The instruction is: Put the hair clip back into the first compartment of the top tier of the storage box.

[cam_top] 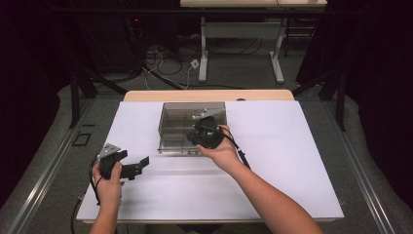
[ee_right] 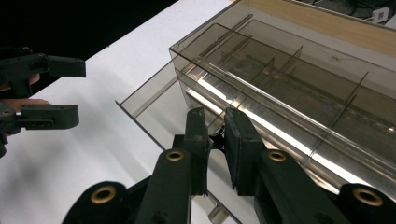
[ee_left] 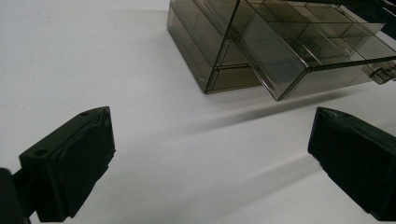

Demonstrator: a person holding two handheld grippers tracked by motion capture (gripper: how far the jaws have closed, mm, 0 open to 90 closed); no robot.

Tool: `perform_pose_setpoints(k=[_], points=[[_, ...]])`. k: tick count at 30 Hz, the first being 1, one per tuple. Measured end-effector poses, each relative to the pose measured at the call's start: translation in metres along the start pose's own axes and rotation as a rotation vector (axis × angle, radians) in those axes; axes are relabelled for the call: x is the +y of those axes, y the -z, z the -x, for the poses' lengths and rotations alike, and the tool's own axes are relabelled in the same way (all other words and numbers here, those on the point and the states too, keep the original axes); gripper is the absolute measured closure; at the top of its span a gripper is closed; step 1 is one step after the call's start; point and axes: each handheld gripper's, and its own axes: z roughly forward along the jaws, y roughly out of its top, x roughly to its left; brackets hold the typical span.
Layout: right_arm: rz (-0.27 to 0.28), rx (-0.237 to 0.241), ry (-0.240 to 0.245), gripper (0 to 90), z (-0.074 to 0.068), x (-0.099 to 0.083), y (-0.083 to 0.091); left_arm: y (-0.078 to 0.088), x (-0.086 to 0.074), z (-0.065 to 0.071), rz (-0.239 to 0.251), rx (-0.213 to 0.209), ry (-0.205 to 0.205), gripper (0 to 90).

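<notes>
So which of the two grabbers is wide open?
The left gripper, resting on the white table away from the clear box. The right gripper is pinched nearly shut at the box's drawer.

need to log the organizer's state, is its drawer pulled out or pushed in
Pulled out partway: the drawer juts past the clear organizer box, and the right gripper is shut on its front edge.

Right gripper (cam_top: pixel 204 134) and hand (cam_top: pixel 221 151) hide part of the smoky plastic drawer box (cam_top: pixel 171 122); the box's far end is cut off by the frame edge in the left gripper view.
</notes>
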Motion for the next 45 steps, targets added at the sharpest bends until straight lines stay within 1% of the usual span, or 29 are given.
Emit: perform_pose_setpoints(k=[2, 3, 11, 14, 15, 16, 17, 23, 26, 30, 35, 36, 37, 39, 40, 42, 43, 44, 45], points=[[-0.002, -0.004, 0.006, 79.7, 0.0, 0.002, -0.002, 0.0, 0.0, 0.0, 0.001, 0.0, -0.001, 1.1], [-0.001, -0.001, 0.001, 79.7, -0.001, 0.003, -0.003, 0.0, 0.0, 0.0, 0.001, 0.0, 0.0, 1.1], [-0.003, -0.002, 0.003, 79.7, -0.004, 0.008, -0.014, 0.0, 0.0, 0.0, -0.001, -0.002, -0.001, 1.1], [0.003, 0.0, -0.006, 79.6, -0.006, 0.008, -0.019, 0.0, 0.0, -0.001, 0.001, -0.003, -0.001, 1.1], [0.011, -0.002, -0.004, 79.6, -0.006, 0.008, -0.021, 0.0, 0.0, -0.001, 0.0, -0.002, -0.001, 1.1], [0.004, -0.001, -0.005, 79.6, -0.007, 0.007, -0.022, 0.0, 0.0, -0.001, 0.0, -0.002, 0.0, 1.0], [0.012, 0.001, -0.005, 79.6, -0.007, 0.007, -0.023, 0.0, 0.0, -0.002, 0.0, -0.002, 0.0, 1.1], [0.019, 0.004, 0.009, 79.6, -0.012, 0.005, -0.03, 0.0, 0.0, -0.002, -0.002, -0.002, 0.0, 1.0], [0.005, 0.004, 0.017, 79.6, -0.016, 0.004, -0.032, 0.0, 0.0, -0.002, 0.001, -0.001, -0.001, 1.0], [0.022, 0.008, 0.033, 79.6, -0.02, 0.001, -0.037, 0.0, 0.0, -0.002, 0.0, -0.001, -0.001, 1.1], [0.025, 0.01, 0.029, 79.6, -0.023, -0.002, -0.042, 0.0, 0.0, -0.003, -0.002, -0.001, -0.002, 1.1], [0.016, 0.009, 0.034, 79.6, -0.023, -0.003, -0.043, 0.0, 0.0, -0.003, 0.0, 0.0, -0.001, 1.0], [0.022, 0.008, 0.033, 79.5, -0.023, -0.004, -0.044, 0.0, 0.0, -0.003, 0.0, 0.0, -0.001, 1.0], [0.007, 0.009, 0.028, 79.5, -0.024, -0.004, -0.045, 0.001, 0.0, -0.003, 0.001, 0.001, 0.003, 1.0], [0.02, 0.01, 0.029, 79.6, -0.025, -0.005, -0.047, 0.001, 0.0, -0.003, 0.0, 0.001, 0.002, 1.1], [0.016, 0.014, 0.03, 79.5, -0.025, -0.006, -0.048, 0.001, 0.0, -0.003, 0.001, 0.002, 0.002, 1.0], [0.002, 0.01, 0.033, 79.5, -0.025, -0.006, -0.047, 0.002, 0.0, -0.003, 0.002, 0.002, 0.002, 1.1], [0.0, 0.013, 0.029, 79.5, -0.026, -0.006, -0.048, 0.002, 0.0, -0.003, 0.004, 0.003, 0.002, 1.1], [0.008, 0.016, 0.028, 79.5, -0.026, -0.006, -0.049, 0.002, 0.0, -0.003, 0.003, 0.004, 0.001, 1.0]])
